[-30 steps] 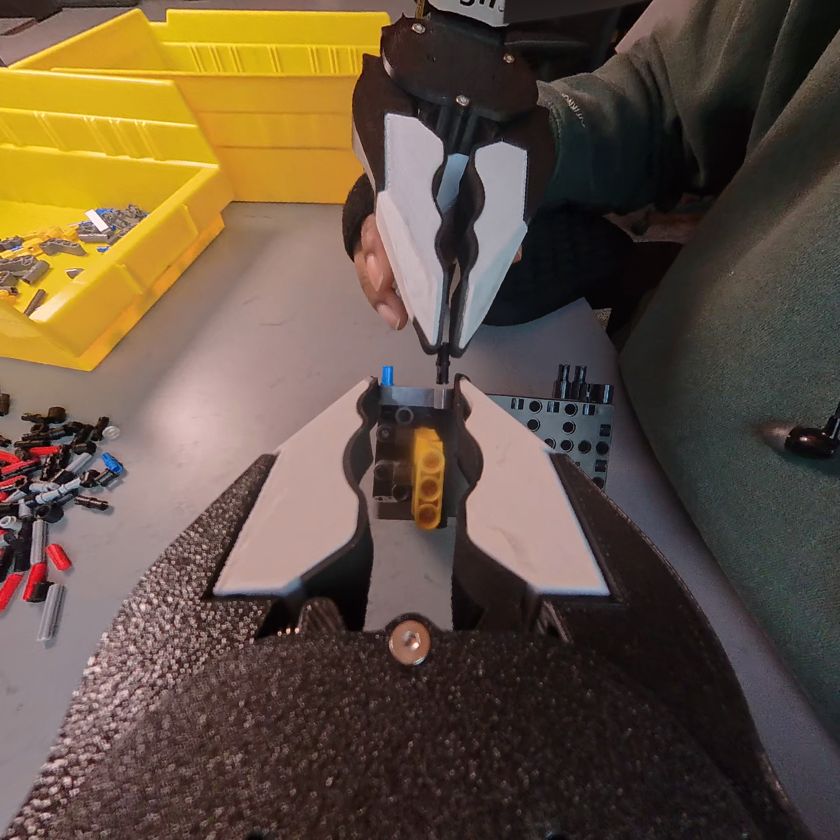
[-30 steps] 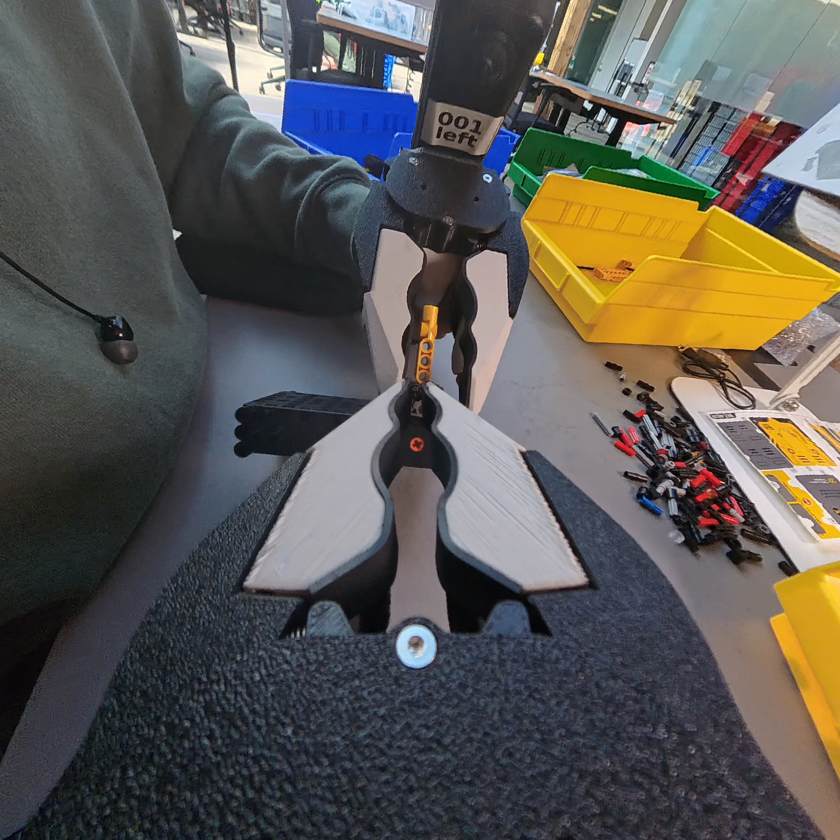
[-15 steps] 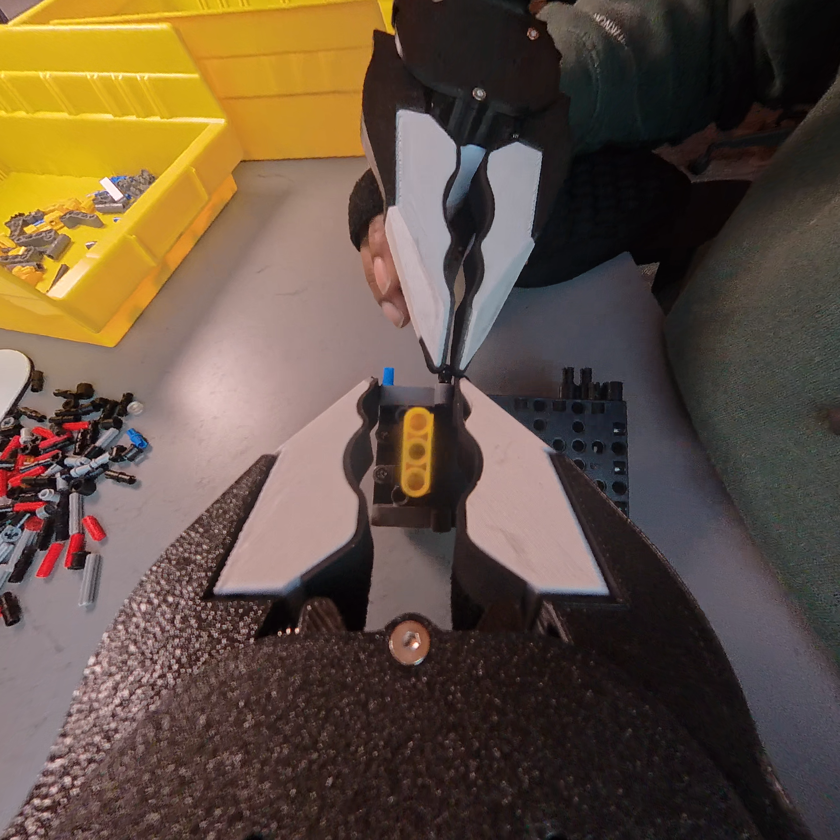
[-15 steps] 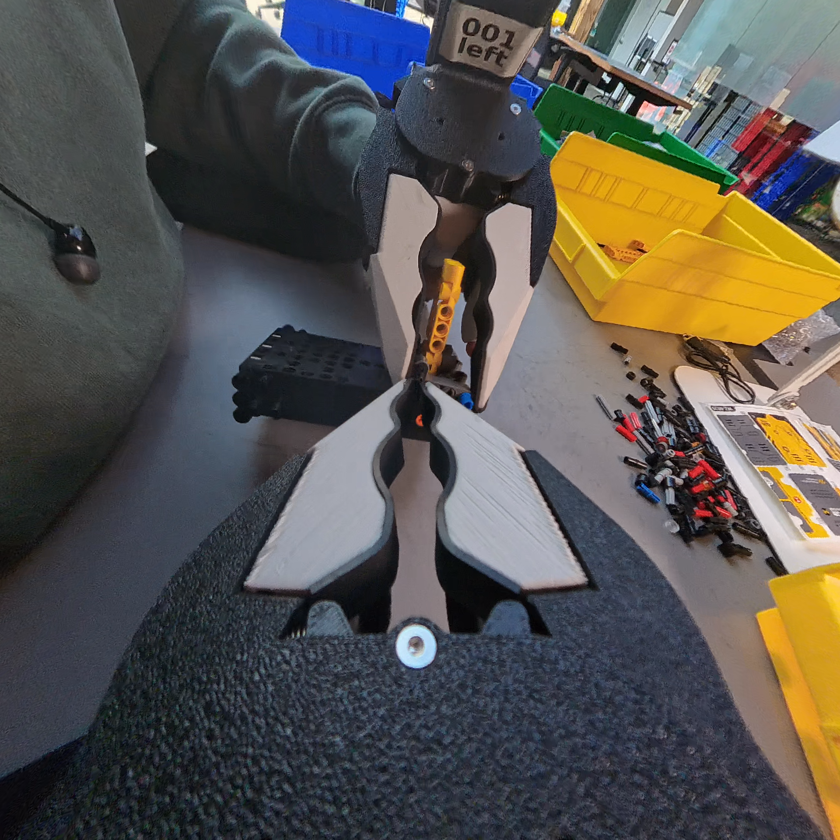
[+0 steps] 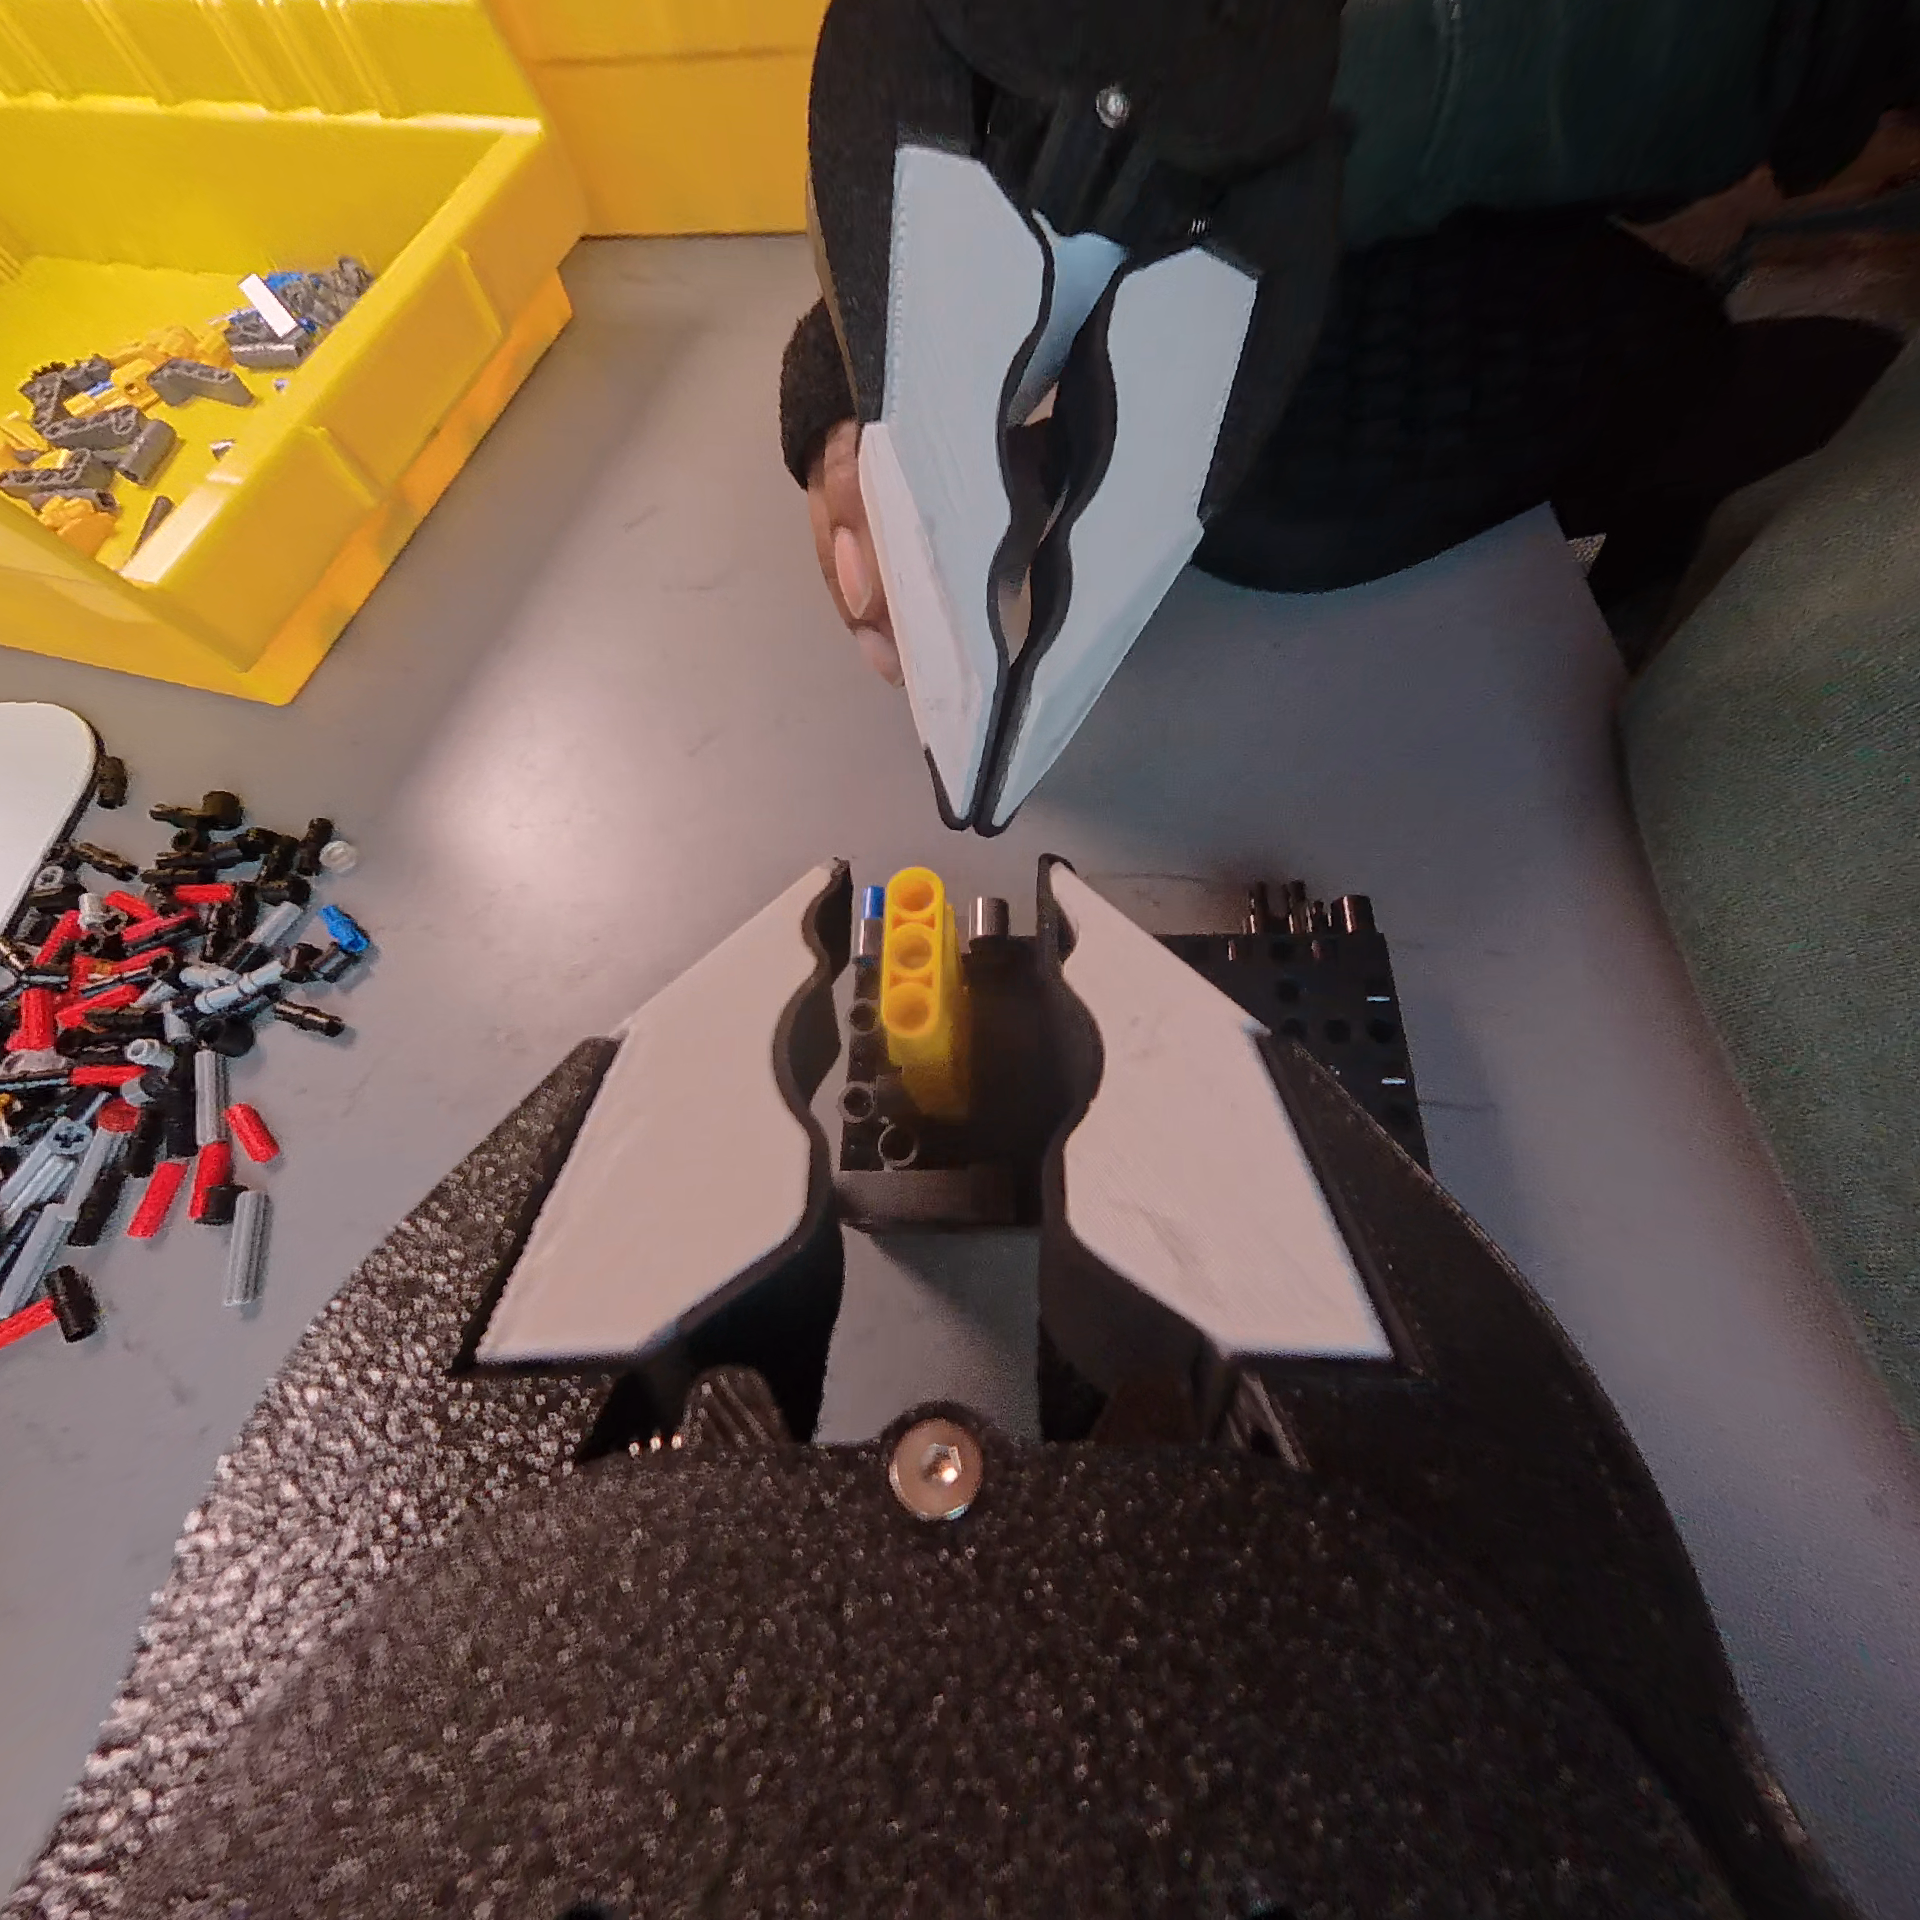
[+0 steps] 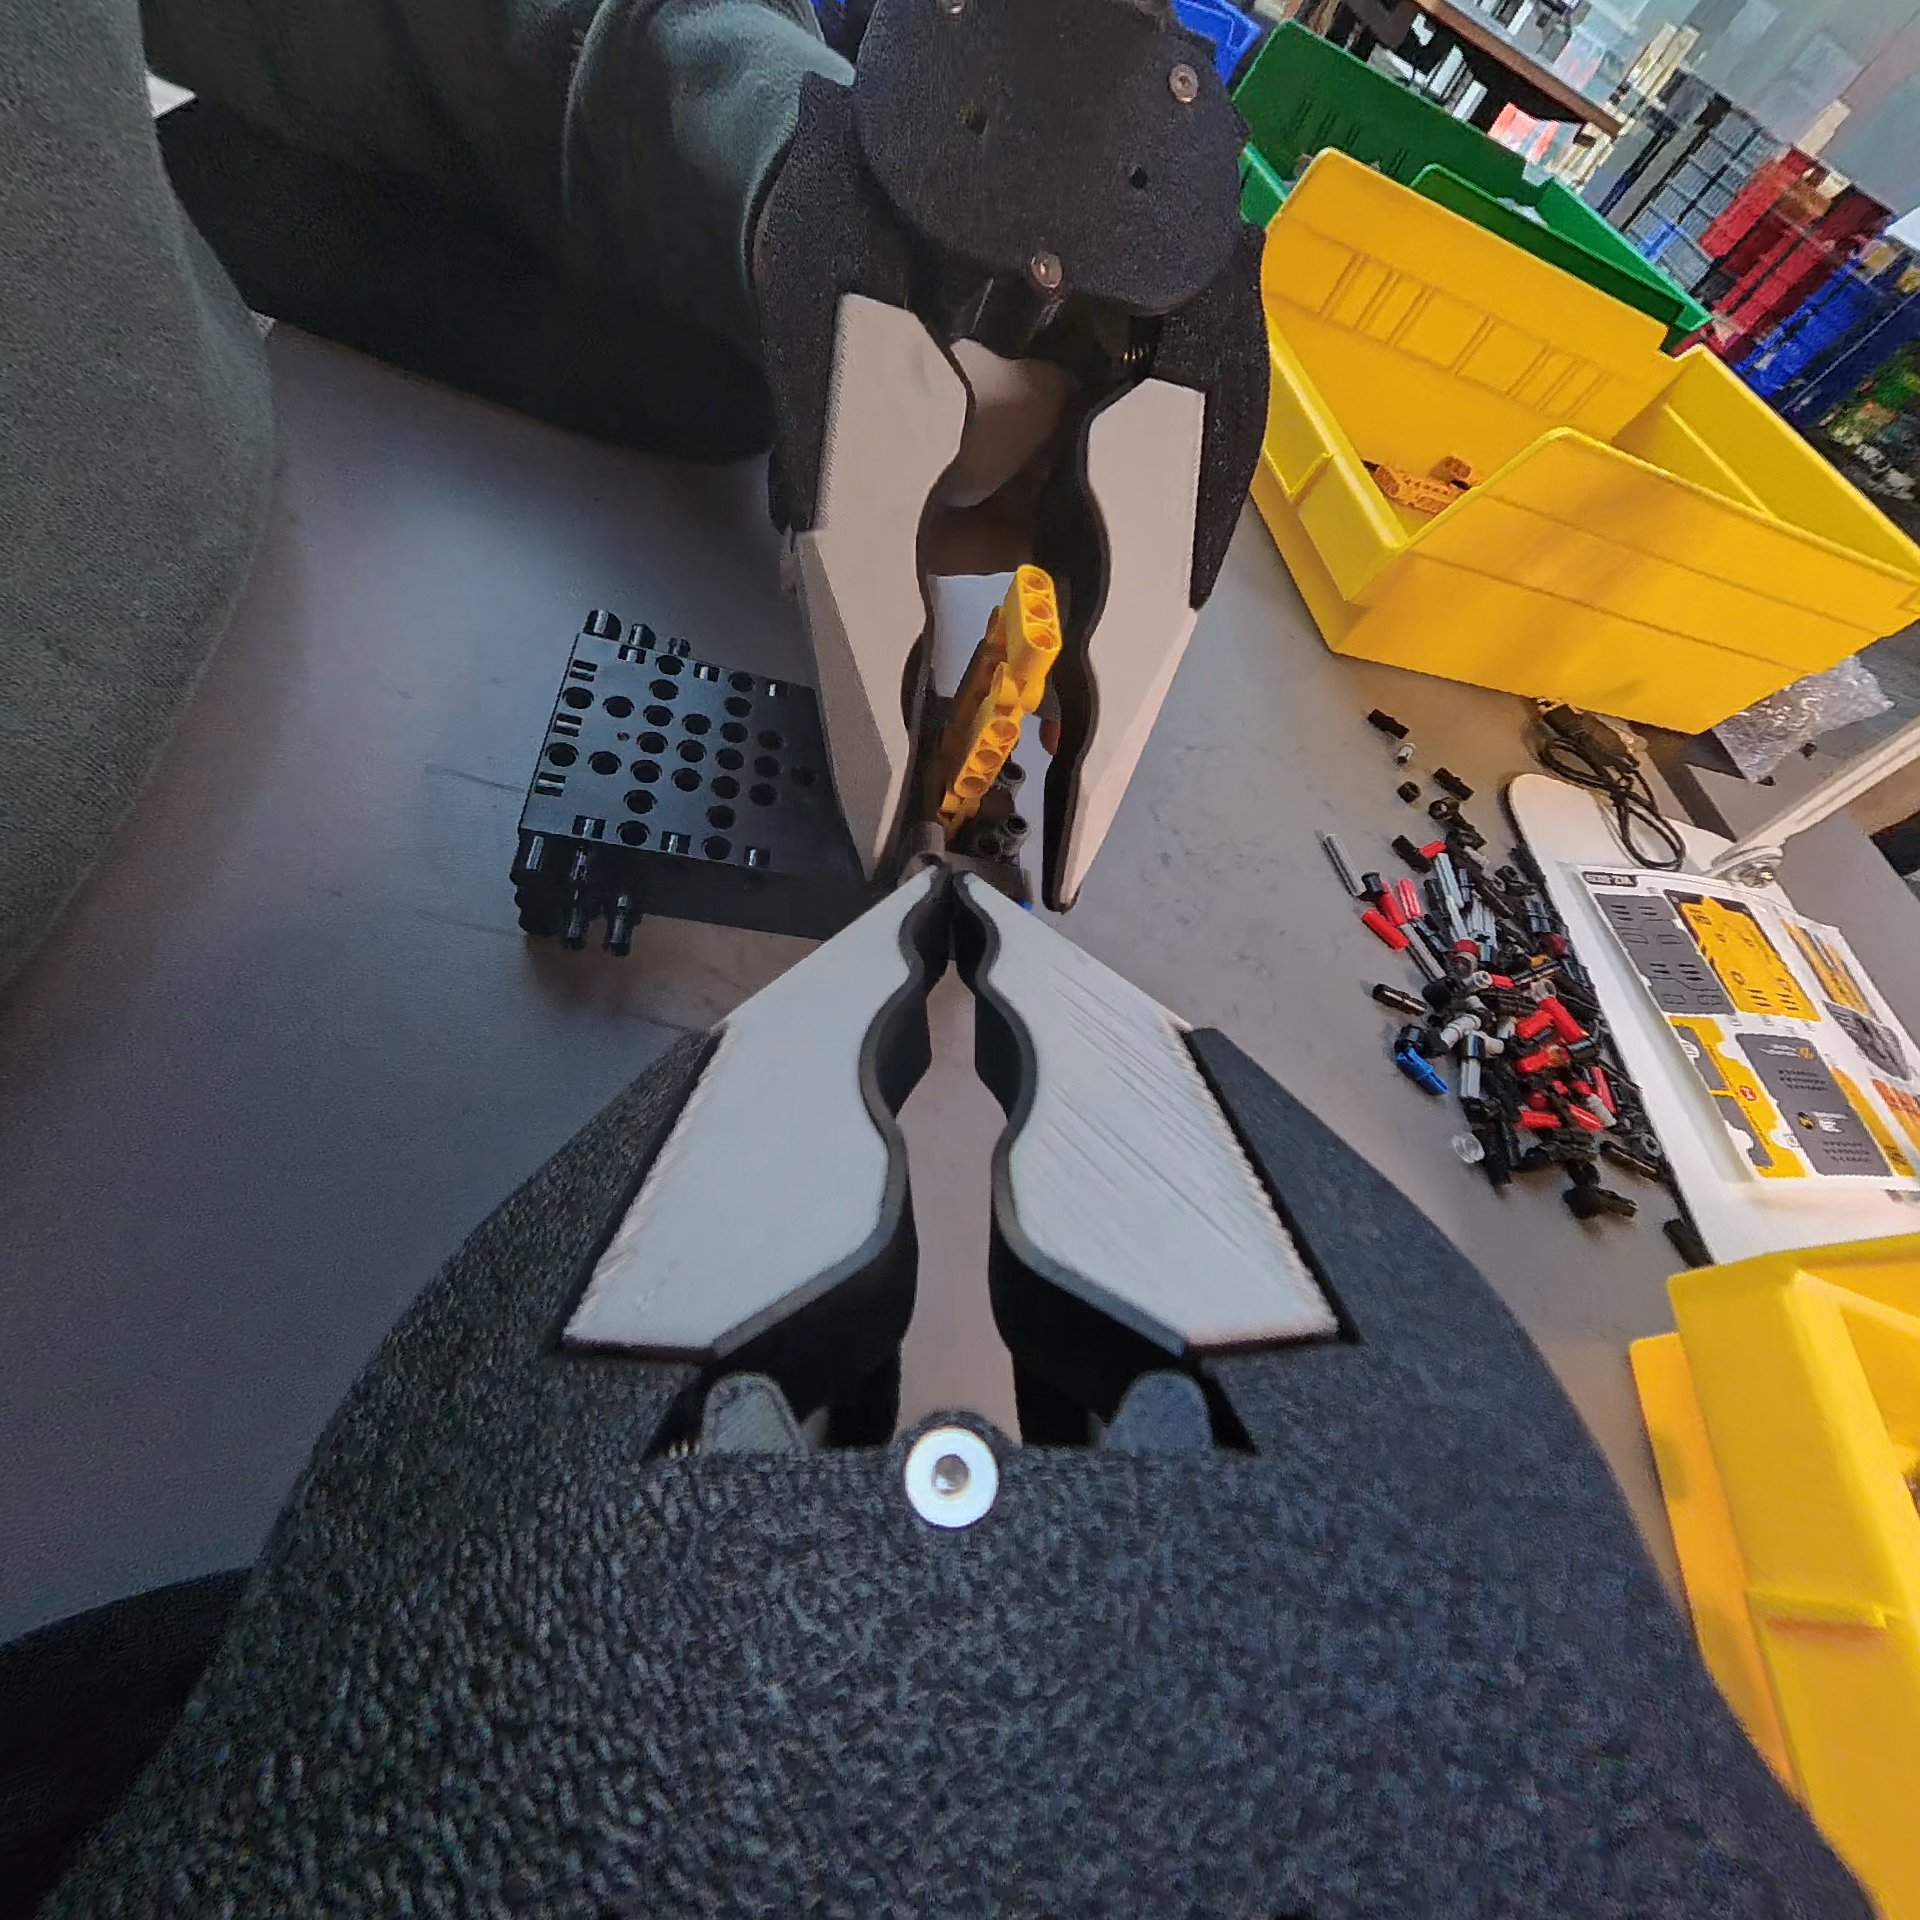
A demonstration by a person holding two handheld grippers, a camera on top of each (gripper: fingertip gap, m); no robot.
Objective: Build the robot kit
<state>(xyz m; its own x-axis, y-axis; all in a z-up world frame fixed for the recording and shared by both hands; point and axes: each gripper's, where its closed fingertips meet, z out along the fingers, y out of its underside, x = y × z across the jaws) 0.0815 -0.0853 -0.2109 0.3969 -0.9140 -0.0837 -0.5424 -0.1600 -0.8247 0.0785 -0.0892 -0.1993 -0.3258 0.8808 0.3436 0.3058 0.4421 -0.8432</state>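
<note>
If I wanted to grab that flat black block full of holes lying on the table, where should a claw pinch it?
Probably across its two long side edges, coming straight down from above. The flat black plastic plate with round holes lies flat on the grey table, so its thin sides are exposed, while pegs stick out at its ends. Its right edge sits close behind the left claw.

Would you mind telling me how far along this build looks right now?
Done: a yellow beam sits on the small black assembly. In hand: the left tongs grip that assembly; the right tongs are shut, empty, beyond it. Left: loose pins and a black perforated plate lie apart.
</note>
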